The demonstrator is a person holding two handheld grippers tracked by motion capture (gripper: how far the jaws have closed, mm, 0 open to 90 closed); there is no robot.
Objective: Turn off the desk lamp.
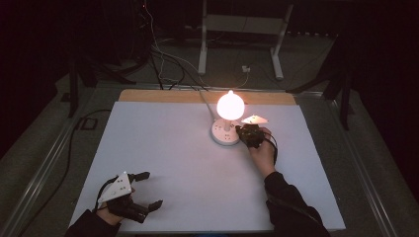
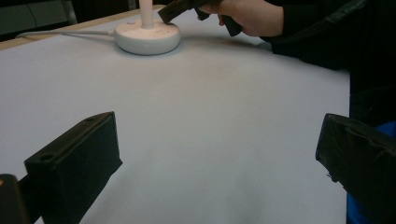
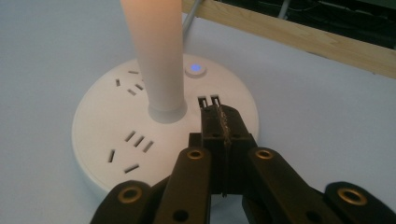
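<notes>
Landmark: the lamp base (image 1: 225, 133), a round white disc with socket slots, is sitting on the white table sheet (image 1: 178, 163), toward its far edge and right of the middle.
Lamp: a white stem (image 3: 156, 56) is rising from the middle of the lamp base, and the globe (image 1: 230, 105) on top is glowing orange-white.
Button: a small round button (image 3: 195, 68) is shining blue on the top of the lamp base, just beyond the stem in the right gripper view.
Cord: a pale cord (image 2: 65, 33) is running from the lamp base toward the wooden table edge (image 3: 299, 35).
Right gripper: the right gripper (image 3: 219, 116) is lying pressed together, nothing between its jaws; its tips are resting over the top of the lamp base beside two small slots, near the stem.
Right hand: the right hand (image 1: 262, 148) is gripping it from just right of the lamp base.
Left gripper: the left gripper (image 1: 148, 190) is sitting spread wide and empty, well apart from the lamp base, at the near left corner of the sheet.
</notes>
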